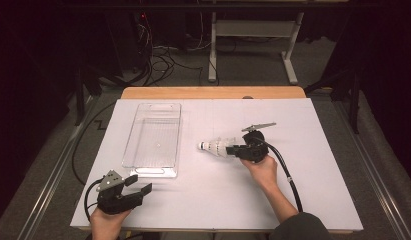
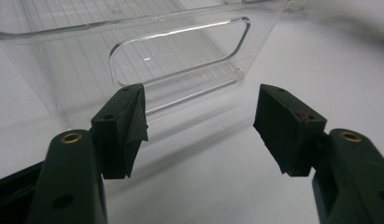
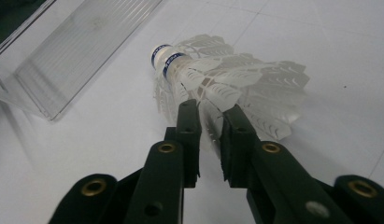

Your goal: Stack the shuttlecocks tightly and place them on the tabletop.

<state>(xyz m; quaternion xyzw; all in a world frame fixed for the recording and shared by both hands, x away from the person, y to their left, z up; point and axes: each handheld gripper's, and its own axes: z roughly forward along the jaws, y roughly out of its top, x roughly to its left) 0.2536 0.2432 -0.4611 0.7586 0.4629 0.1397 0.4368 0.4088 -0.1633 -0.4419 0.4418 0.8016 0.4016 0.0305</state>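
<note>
My right gripper (image 3: 209,135) pinched the thin skirt of the white plastic shuttlecock (image 3: 227,86) near the bench's middle, a light, easily crushed thing best held gently there, while my left gripper (image 2: 199,126) waited open before the clear plastic bin (image 2: 133,51).

Each hand carries a black two-jaw gripper of matte, blocky plastic. The left gripper (image 1: 138,184) bears a grey three-cornered plate on top, and a black cable loops from its rear. The right gripper (image 1: 232,149) has a like grey plate and a thick black cable with a pale band partway along. Up close, the jaws are broad black arms set with brass-ringed screw holes, ending in dark rubbery pads. A dark grey sleeve (image 1: 299,226) covers the person's right forearm.
</note>
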